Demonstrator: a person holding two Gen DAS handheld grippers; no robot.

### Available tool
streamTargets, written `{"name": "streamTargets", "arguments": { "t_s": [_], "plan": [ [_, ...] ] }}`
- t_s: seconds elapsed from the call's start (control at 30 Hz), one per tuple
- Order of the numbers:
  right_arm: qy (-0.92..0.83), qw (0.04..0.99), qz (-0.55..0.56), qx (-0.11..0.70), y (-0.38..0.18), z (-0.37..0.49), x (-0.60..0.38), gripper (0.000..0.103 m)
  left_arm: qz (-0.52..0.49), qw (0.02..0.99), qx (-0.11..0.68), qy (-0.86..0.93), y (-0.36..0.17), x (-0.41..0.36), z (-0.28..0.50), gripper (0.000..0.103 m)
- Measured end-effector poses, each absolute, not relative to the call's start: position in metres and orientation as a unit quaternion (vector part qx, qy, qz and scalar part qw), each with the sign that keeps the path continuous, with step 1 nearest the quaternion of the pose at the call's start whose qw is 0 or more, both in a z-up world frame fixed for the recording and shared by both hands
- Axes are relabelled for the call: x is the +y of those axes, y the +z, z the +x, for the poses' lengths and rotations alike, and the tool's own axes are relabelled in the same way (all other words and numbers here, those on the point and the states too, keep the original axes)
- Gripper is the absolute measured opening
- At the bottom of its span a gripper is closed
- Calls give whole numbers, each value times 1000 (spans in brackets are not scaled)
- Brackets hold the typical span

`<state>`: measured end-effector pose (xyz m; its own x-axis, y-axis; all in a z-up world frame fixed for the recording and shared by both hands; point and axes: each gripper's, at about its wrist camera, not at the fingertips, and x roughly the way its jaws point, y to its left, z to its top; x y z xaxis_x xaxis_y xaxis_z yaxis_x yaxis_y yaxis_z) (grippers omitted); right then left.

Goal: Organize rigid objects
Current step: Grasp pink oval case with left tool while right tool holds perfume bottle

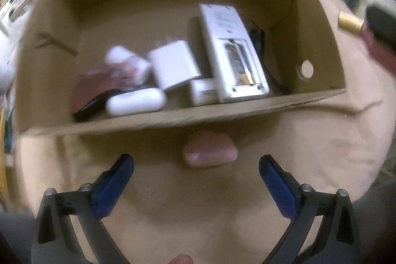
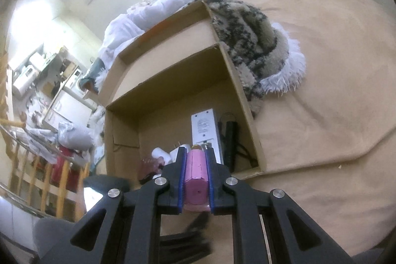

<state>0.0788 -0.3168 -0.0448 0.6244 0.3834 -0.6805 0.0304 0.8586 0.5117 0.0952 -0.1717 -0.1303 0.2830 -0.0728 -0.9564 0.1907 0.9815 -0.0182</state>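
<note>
One pink tube (image 2: 195,181) is pinched lengthwise in the right gripper (image 2: 195,160), angled down over the cardboard box (image 2: 250,113). The left gripper (image 1: 196,166) is spread, empty, above a blurred, possibly pink object (image 1: 210,152).

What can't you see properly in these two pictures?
- Left wrist view: the small white things in the cardboard box are smeared by motion blur; what they are is unclear.
- Left wrist view: the gold-capped thing is cut off by the right edge.
- Right wrist view: the pink stick is mostly covered by the right gripper shut on it.
- Right wrist view: the box's near contents hide behind that gripper.
</note>
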Motion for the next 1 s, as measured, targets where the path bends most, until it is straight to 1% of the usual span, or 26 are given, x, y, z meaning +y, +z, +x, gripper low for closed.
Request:
{"name": "streamTargets", "arguments": {
  "t_s": [0.03,0.17,0.2,0.23,0.27,0.3,0.33,0.6,0.7,0.77,0.8,0.87,0.9,1.0],
  "plan": [
    [102,865,251,421,-45,79,-319,15,60,798,593,-83,-135,-177,99,89],
    [105,859,264,425,-48,82,-323,15,82,792,599,-85,-149,-190,111,86],
    [106,858,266,427,-49,82,-323,15,85,789,603,-87,-152,-192,113,80],
    [108,857,266,429,-49,83,-322,15,89,786,606,-86,-154,-193,113,69],
    [109,856,267,430,-50,83,-322,15,91,784,608,-85,-155,-194,114,65],
    [111,855,267,430,-50,84,-321,15,93,782,610,-86,-157,-195,114,58],
    [112,855,268,430,-50,84,-321,15,92,782,609,-92,-157,-197,115,50],
    [114,851,269,436,-52,87,-319,15,81,782,611,-92,-153,-195,102,49],
    [111,851,267,439,-54,88,-319,15,77,784,610,-84,-148,-179,97,49],
    [110,851,263,441,-54,88,-317,15,77,787,607,-82,-143,-170,91,47],
    [110,851,262,441,-54,88,-317,15,79,790,602,-80,-138,-164,87,21],
    [108,853,257,442,-53,88,-315,15,76,796,594,-82,-127,-148,80,13],
    [108,853,255,442,-53,88,-314,15,82,799,590,-76,-122,-142,77,7],
    [107,854,250,444,-53,87,-312,15,70,794,599,-85,-117,-121,76,5]
  ]
}}
